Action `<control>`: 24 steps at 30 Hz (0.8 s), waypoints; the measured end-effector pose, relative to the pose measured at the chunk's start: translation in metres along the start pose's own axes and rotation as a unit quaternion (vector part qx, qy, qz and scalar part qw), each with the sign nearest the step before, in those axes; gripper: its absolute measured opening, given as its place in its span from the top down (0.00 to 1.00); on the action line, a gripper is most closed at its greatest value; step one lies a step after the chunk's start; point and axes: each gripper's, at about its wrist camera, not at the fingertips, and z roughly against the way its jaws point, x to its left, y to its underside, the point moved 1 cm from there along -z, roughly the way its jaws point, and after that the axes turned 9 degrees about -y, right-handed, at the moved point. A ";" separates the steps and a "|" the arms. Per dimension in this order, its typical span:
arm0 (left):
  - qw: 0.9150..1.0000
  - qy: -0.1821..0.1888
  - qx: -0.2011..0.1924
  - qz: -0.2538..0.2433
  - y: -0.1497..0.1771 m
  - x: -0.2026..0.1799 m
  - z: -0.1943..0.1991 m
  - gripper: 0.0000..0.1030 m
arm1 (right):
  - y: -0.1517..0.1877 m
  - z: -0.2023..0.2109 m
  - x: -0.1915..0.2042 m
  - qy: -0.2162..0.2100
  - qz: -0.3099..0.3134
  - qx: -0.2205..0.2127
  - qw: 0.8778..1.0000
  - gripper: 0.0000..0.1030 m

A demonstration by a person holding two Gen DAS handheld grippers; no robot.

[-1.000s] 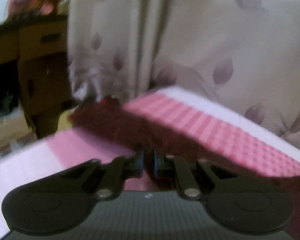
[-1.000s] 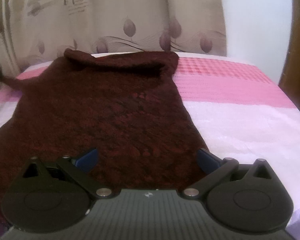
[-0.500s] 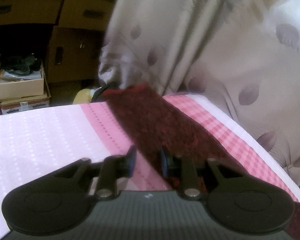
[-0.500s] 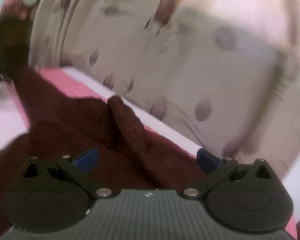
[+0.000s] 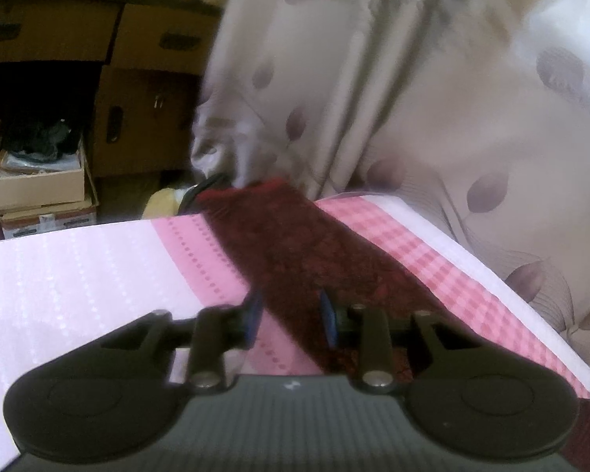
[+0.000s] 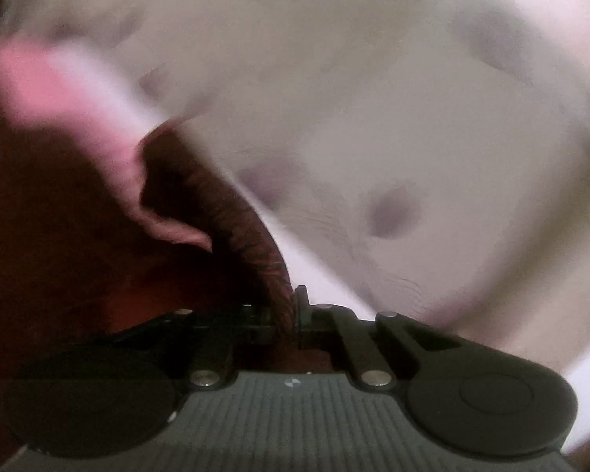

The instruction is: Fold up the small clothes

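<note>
Right gripper pinches the dark red garment; left gripper's jaws are opening over it.

The dark red knitted garment [image 5: 295,247] lies on the pink-and-white bedsheet [image 5: 78,275], one narrow part stretching toward the leaf-print curtain [image 5: 472,118]. The left gripper [image 5: 291,316] hovers low over that part, its blue pads parting with cloth below them but not pressed. The right gripper [image 6: 291,314] is clenched on a raised fold of the garment [image 6: 224,212], which rises ridge-like from its fingertips; that view is blurred. Cardboard boxes [image 5: 39,192] stand beyond the bed.
</note>
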 end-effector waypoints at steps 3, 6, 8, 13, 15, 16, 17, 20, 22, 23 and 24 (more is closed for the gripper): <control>1.000 -0.004 0.000 0.000 -0.001 0.000 0.000 0.68 | 0.019 0.035 -0.100 0.068 -0.092 -0.026 0.993 0.94; 1.000 -0.012 -0.003 0.000 -0.001 0.000 0.001 0.54 | 0.055 0.074 -0.194 0.132 -0.180 -0.044 0.974 0.94; 1.000 -0.024 -0.020 -0.002 -0.001 -0.002 0.006 0.39 | 0.089 0.096 -0.246 0.163 -0.238 -0.045 0.956 0.93; 0.998 -0.032 -0.042 -0.026 0.001 -0.009 0.013 0.36 | 0.194 0.128 -0.318 0.204 -0.357 -0.012 0.912 0.92; 0.998 -0.039 -0.045 -0.031 0.001 -0.010 0.014 0.36 | 0.231 0.129 -0.323 0.202 -0.399 0.003 0.894 0.92; 0.998 -0.041 -0.045 -0.032 0.001 -0.010 0.014 0.36 | 0.247 0.127 -0.324 0.202 -0.421 0.009 0.884 0.92; 0.998 -0.044 -0.045 -0.032 0.001 -0.010 0.014 0.36 | 0.264 0.126 -0.325 0.202 -0.443 0.013 0.873 0.92; 0.997 -0.047 -0.044 -0.035 0.000 -0.011 0.014 0.36 | 0.312 0.123 -0.322 0.198 -0.499 0.026 0.843 0.92; 0.997 -0.047 -0.045 -0.036 0.000 -0.012 0.014 0.36 | 0.327 0.122 -0.316 0.185 -0.513 0.026 0.838 0.92; 0.997 -0.048 -0.045 -0.039 0.000 -0.012 0.013 0.36 | 0.326 0.121 -0.318 0.185 -0.516 0.022 0.836 0.90; 0.997 -0.049 -0.045 -0.040 0.001 -0.013 0.014 0.36 | 0.326 0.119 -0.322 0.185 -0.519 0.024 0.834 0.89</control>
